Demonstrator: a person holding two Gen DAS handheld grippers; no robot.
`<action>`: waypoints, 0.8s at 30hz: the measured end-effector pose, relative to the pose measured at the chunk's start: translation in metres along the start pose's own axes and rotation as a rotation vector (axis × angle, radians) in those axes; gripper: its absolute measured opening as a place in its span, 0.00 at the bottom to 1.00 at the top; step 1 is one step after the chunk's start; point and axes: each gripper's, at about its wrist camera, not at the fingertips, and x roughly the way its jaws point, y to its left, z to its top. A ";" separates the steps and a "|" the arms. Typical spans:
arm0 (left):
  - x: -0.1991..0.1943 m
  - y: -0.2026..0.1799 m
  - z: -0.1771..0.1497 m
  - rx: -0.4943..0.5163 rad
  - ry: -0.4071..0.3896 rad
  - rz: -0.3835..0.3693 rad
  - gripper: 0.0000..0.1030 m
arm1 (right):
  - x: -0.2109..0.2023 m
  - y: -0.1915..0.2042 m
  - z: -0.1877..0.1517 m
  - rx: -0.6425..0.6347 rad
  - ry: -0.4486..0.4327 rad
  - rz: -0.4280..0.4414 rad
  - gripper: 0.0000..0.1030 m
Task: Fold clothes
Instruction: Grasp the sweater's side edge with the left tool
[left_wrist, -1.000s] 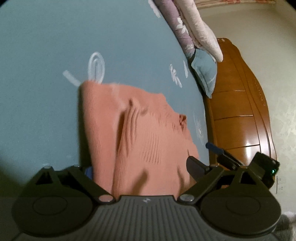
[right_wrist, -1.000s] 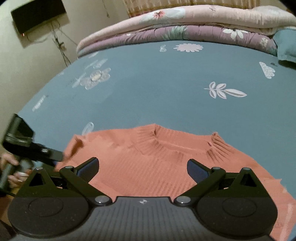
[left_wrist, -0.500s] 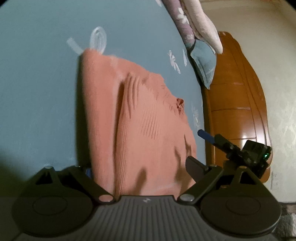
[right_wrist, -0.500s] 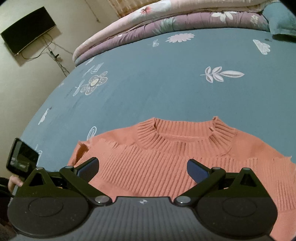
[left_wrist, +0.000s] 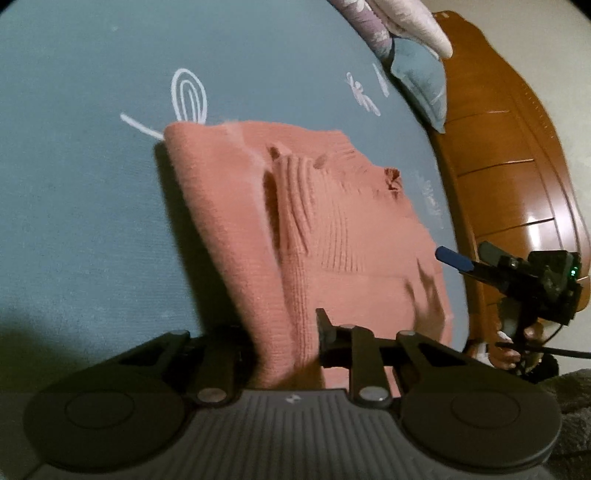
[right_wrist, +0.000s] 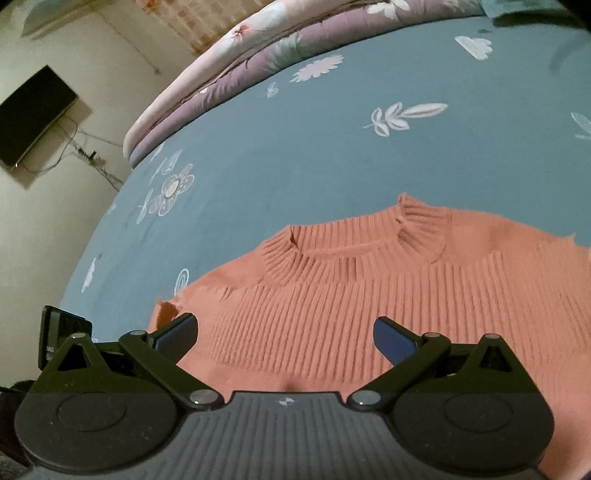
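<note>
An orange ribbed sweater (left_wrist: 351, 240) lies flat on the blue flower-print bed sheet (left_wrist: 92, 184), with its collar toward the far side. My left gripper (left_wrist: 284, 343) is at the sweater's near left edge. Its jaws are closing, and a raised fold of knit is pinched between them; the left finger is hidden behind the cloth. In the right wrist view the sweater (right_wrist: 369, 302) fills the foreground, and my right gripper (right_wrist: 286, 338) hovers open over its chest with nothing between its fingers. That right gripper (left_wrist: 472, 256) also shows by the sweater's far right edge.
Folded quilts (right_wrist: 258, 55) are stacked along the far side of the bed sheet (right_wrist: 295, 166). A blue pillow (left_wrist: 421, 77) leans against the wooden headboard (left_wrist: 517, 166). A dark screen (right_wrist: 33, 114) hangs on the left wall. A person's hand (left_wrist: 517, 343) holds the right gripper.
My left gripper's jaws went from wide open to closed in on a fold of the sweater's edge. The right gripper rolled and sank closer over the sweater.
</note>
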 end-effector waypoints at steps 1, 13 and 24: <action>0.000 -0.001 0.000 -0.004 -0.003 0.004 0.21 | 0.001 0.002 -0.002 0.000 0.003 -0.002 1.00; -0.004 -0.001 -0.006 -0.022 -0.006 0.032 0.21 | 0.039 0.027 -0.024 -0.048 0.087 -0.039 1.00; -0.004 0.002 -0.006 -0.048 0.005 0.036 0.21 | 0.076 0.030 -0.002 -0.099 0.025 -0.147 1.00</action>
